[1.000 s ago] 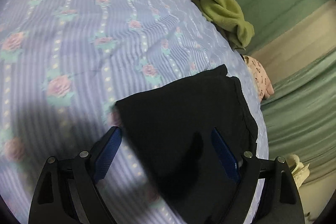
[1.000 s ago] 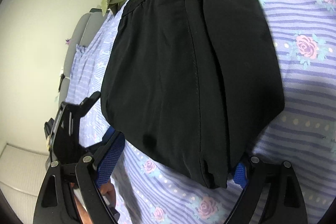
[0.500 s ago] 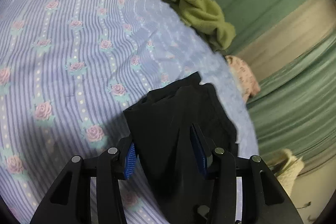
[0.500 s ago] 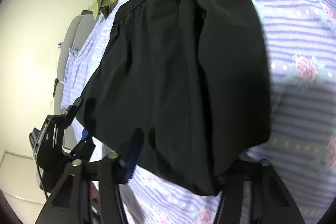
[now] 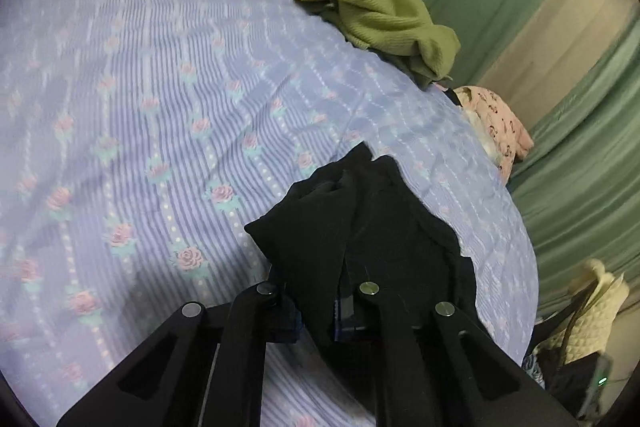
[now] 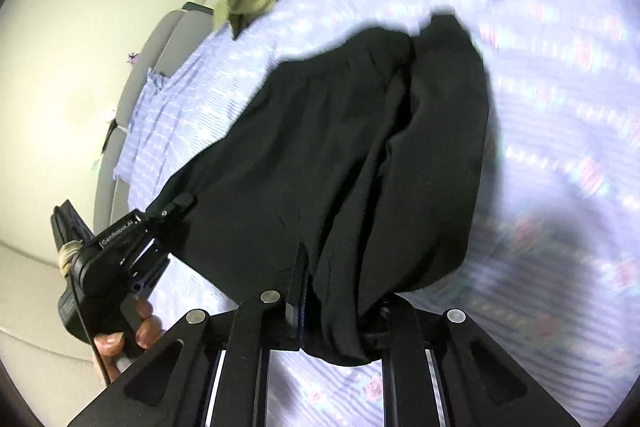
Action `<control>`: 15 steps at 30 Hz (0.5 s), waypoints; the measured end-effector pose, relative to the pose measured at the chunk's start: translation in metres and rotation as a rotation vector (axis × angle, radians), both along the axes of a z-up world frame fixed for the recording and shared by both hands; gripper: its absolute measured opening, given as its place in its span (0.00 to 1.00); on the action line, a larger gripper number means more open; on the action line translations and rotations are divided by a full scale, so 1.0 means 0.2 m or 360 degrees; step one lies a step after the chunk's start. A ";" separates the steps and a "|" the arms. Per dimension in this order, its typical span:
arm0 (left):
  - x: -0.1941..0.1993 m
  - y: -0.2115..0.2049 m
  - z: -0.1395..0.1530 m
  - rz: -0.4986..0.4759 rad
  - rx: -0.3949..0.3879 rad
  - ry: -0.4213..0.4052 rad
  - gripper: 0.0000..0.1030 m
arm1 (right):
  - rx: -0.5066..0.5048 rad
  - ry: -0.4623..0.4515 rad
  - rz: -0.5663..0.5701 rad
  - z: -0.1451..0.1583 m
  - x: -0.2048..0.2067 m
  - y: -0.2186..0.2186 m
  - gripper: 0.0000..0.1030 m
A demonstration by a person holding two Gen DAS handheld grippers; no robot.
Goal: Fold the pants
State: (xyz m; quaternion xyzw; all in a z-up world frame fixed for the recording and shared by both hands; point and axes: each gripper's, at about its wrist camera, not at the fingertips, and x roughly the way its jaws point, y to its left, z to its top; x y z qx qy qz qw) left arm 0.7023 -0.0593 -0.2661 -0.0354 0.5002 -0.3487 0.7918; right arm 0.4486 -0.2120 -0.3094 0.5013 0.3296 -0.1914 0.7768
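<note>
The black pants [image 5: 360, 227] lie folded on the floral striped bedsheet [image 5: 160, 87]. My left gripper [image 5: 316, 311] is shut on one near corner of the pants and lifts it off the sheet. My right gripper [image 6: 340, 315] is shut on the other near corner of the pants [image 6: 340, 147], which hang bunched and raised. The left gripper [image 6: 160, 219] also shows at the left of the right wrist view, clamped on the cloth edge. The far waistband end still rests on the bed.
An olive green garment [image 5: 384, 19] lies crumpled at the far edge of the bed. A pink patterned garment [image 5: 496, 123] sits at the right edge. Green curtains [image 5: 580, 167] hang behind. A cream quilted bag [image 5: 588, 315] stands beside the bed at lower right.
Both grippers have closed on the near edge of the pants and raised it. The cloth has bunched and pulled up from the sheet.
</note>
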 end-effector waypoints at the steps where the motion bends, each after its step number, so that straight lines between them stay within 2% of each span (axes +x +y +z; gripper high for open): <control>1: -0.02 0.00 0.06 0.0001 0.0008 -0.0017 0.10 | -0.0001 -0.0020 -0.0002 0.04 -0.02 -0.01 0.14; 8: -0.24 0.08 0.42 -0.0039 0.0039 -0.0153 0.10 | -0.0026 -0.0151 0.0013 0.44 -0.18 -0.04 0.14; 15: -0.57 0.28 0.72 -0.0039 0.0031 -0.0206 0.10 | -0.0119 -0.0155 0.0120 0.76 -0.40 0.11 0.14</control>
